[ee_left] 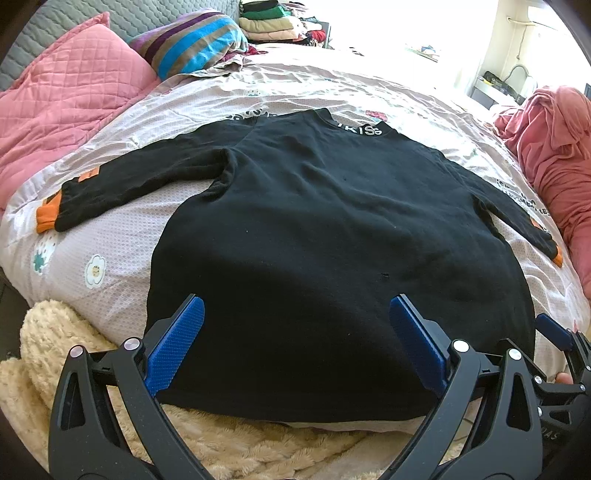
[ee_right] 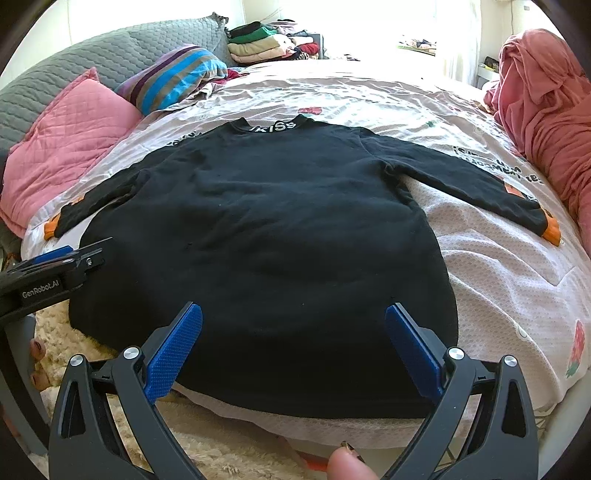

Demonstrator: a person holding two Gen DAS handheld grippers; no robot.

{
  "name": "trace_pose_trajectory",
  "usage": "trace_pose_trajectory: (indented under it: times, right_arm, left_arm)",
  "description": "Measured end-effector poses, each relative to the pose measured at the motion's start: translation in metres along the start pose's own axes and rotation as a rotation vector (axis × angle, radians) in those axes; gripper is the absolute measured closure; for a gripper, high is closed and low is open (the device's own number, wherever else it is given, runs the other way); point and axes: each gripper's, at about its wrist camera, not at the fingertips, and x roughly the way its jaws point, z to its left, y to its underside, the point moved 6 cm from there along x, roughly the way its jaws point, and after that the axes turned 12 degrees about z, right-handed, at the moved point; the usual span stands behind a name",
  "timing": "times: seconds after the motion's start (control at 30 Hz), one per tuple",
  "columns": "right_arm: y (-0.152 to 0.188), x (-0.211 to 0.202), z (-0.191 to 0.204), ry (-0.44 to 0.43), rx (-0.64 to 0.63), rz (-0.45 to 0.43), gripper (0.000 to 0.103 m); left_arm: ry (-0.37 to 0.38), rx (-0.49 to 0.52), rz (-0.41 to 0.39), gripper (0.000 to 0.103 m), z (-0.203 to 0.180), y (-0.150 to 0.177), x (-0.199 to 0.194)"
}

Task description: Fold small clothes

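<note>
Strong daylight enters from behind the bed (ee_left: 332, 85), upper right in both views, blowing the window area (ee_left: 424, 29) out to white and putting glare on the far half of the bedcover. The black sweater (ee_left: 332, 229) reads as a nearly featureless dark mass, with a soft shadow darkening its near hem. Heavy fisheye curvature bows the bed's edges, dark vignette fills the frame corners, and focus is sharp centrally, softer toward the rim.
</note>
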Motion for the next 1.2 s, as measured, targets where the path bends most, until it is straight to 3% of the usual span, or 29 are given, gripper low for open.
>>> trace_pose_trajectory:
  times: [1.2]
  right_arm:
    - [0.0008,0.0019,0.0009,-0.004,-0.012,0.008,0.004]
  left_arm:
    - [-0.009,-0.001,-0.008,0.009,0.0019,-0.0018,-0.0025]
